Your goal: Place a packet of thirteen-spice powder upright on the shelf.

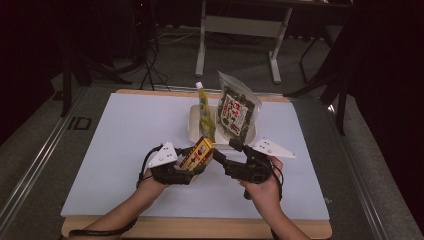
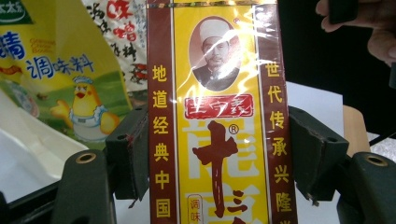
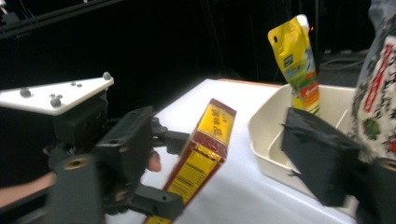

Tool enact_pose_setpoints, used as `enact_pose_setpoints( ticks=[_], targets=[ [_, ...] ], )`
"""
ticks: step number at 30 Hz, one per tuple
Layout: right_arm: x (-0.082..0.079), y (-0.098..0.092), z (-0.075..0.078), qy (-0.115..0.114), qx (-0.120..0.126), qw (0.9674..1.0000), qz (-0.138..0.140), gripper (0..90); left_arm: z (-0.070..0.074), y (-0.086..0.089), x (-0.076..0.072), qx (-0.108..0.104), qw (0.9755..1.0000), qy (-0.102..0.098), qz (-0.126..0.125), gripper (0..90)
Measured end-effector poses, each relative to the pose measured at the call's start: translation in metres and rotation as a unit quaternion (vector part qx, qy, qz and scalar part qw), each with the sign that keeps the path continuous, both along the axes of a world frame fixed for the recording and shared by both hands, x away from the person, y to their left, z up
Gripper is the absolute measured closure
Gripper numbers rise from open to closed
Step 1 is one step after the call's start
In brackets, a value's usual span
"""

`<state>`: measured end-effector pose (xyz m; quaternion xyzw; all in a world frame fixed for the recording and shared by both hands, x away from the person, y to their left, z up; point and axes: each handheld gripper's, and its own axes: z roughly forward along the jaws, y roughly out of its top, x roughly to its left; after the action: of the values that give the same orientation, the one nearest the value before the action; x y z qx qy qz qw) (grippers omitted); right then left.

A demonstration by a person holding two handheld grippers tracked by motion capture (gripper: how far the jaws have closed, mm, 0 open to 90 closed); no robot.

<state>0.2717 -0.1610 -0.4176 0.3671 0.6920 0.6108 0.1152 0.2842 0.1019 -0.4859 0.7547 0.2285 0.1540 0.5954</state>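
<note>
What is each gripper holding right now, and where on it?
The left gripper clamps the seasoning box across its two long side edges, near its lower half. The right gripper holds nothing.

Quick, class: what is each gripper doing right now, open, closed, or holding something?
Left gripper: closed on the yellow-and-red box.
Right gripper: open, nothing between its fingers.

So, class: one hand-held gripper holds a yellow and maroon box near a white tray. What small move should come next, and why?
Probably carry the box forward over the tray and lower it in. The left hand-held gripper is clamped on the box's sides, the yellow pouch and the snack bag already stand in the tray, and the right hand-held gripper is open beside the box, holding nothing.
</note>
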Motion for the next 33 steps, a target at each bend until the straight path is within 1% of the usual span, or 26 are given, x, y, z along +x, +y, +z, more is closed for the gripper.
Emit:
enact_pose_setpoints(
  ticks=[1,2,3,4,6,7,8,9,10,11,12,13,14,15,16,18,20,21,23,24,26,27,29,31,32,33],
  targets=[
    [0.000,0.001,0.000,0.004,0.001,1.0000,-0.005,34.0,0.000,-0.001,-0.001,-0.001,1.0000,-0.007,0.004,31.7],
    [0.000,0.003,0.000,0.005,0.007,0.9999,-0.008,34.1,-0.001,-0.001,-0.001,-0.003,0.9999,-0.010,0.002,31.7],
    [0.001,0.005,-0.001,0.016,0.010,0.9998,-0.003,35.2,-0.001,-0.002,-0.002,-0.004,0.9998,-0.017,0.008,31.6],
    [0.002,0.008,-0.002,0.027,0.008,0.9996,-0.002,35.8,-0.001,-0.002,-0.003,-0.014,0.9996,-0.025,0.007,31.7],
    [0.003,0.012,-0.005,0.041,0.013,0.9991,0.002,36.8,-0.001,-0.003,-0.005,-0.010,0.9990,-0.041,0.013,31.6],
    [0.004,0.014,-0.006,0.049,0.011,0.9988,0.001,37.0,-0.001,-0.004,-0.006,-0.012,0.9987,-0.048,0.011,31.6],
    [0.004,0.017,-0.008,0.054,0.017,0.9984,0.001,38.9,-0.001,-0.005,-0.007,-0.014,0.9986,-0.050,0.012,31.6],
    [0.005,0.018,-0.009,0.061,0.020,0.9979,0.005,39.3,-0.001,-0.006,-0.007,-0.010,0.9984,-0.054,0.013,31.6],
    [0.005,0.020,-0.010,0.064,0.019,0.9977,0.005,41.2,-0.001,-0.007,-0.008,-0.010,0.9982,-0.058,0.011,31.5],
    [0.005,0.022,-0.011,0.063,0.019,0.9978,0.001,47.3,-0.001,-0.007,-0.009,-0.009,0.9980,-0.061,0.014,31.5],
    [0.005,0.023,-0.011,0.067,0.020,0.9975,0.001,48.7,-0.001,-0.008,-0.010,-0.006,0.9977,-0.066,0.018,31.4],
    [0.005,0.024,-0.011,0.069,0.025,0.9973,0.003,50.8,-0.002,-0.009,-0.010,-0.008,0.9976,-0.067,0.015,31.4],
    [0.005,0.025,-0.011,0.068,0.022,0.9974,-0.001,56.2,-0.002,-0.010,-0.011,-0.009,0.9975,-0.068,0.016,31.3],
    [0.004,0.026,-0.011,0.070,0.017,0.9974,-0.003,56.5,-0.003,-0.010,-0.011,-0.011,0.9973,-0.071,0.017,31.2],
    [0.005,0.027,-0.011,0.072,0.020,0.9972,-0.002,60.5,-0.003,-0.011,-0.011,-0.012,0.9971,-0.073,0.017,31.2],
    [0.004,0.027,-0.012,0.073,0.023,0.9971,-0.007,63.5,-0.003,-0.012,-0.011,-0.009,0.9968,-0.076,0.022,31.3],
    [0.005,0.026,-0.012,0.085,0.033,0.9958,-0.009,64.7,-0.003,-0.012,-0.011,-0.008,0.9967,-0.077,0.025,31.3],
    [0.005,0.026,-0.012,0.082,0.032,0.9961,-0.010,65.4,-0.003,-0.013,-0.012,-0.007,0.9964,-0.080,0.029,31.3],
    [0.004,0.026,-0.012,0.080,0.033,0.9961,-0.016,66.3,-0.003,-0.014,-0.012,-0.006,0.9965,-0.078,0.032,31.2],
    [0.004,0.027,-0.011,0.081,0.033,0.9961,-0.017,66.7,-0.002,-0.015,-0.012,-0.005,0.9959,-0.082,0.037,31.3],
    [0.004,0.028,-0.010,0.079,0.033,0.9961,-0.022,67.0,-0.002,-0.016,-0.012,-0.006,0.9962,-0.077,0.040,31.1],
    [0.004,0.029,-0.009,0.075,0.025,0.9967,-0.022,67.1,-0.002,-0.016,-0.012,-0.008,0.9961,-0.077,0.043,31.1],
    [0.004,0.032,-0.007,0.070,0.017,0.9970,-0.027,67.1,-0.001,-0.016,-0.010,-0.006,0.9965,-0.070,0.046,30.8],
    [0.005,0.033,-0.007,0.067,0.013,0.9973,-0.028,67.1,-0.001,-0.015,-0.010,-0.008,0.9966,-0.068,0.047,30.7],
    [0.005,0.034,-0.007,0.065,0.013,0.9974,-0.030,67.2,0.000,-0.014,-0.008,-0.005,0.9970,-0.056,0.053,30.7],
    [0.005,0.037,-0.006,0.057,0.000,0.9976,-0.039,67.3,0.000,-0.014,-0.007,-0.006,0.9970,-0.054,0.056,26.4]
  ],
)
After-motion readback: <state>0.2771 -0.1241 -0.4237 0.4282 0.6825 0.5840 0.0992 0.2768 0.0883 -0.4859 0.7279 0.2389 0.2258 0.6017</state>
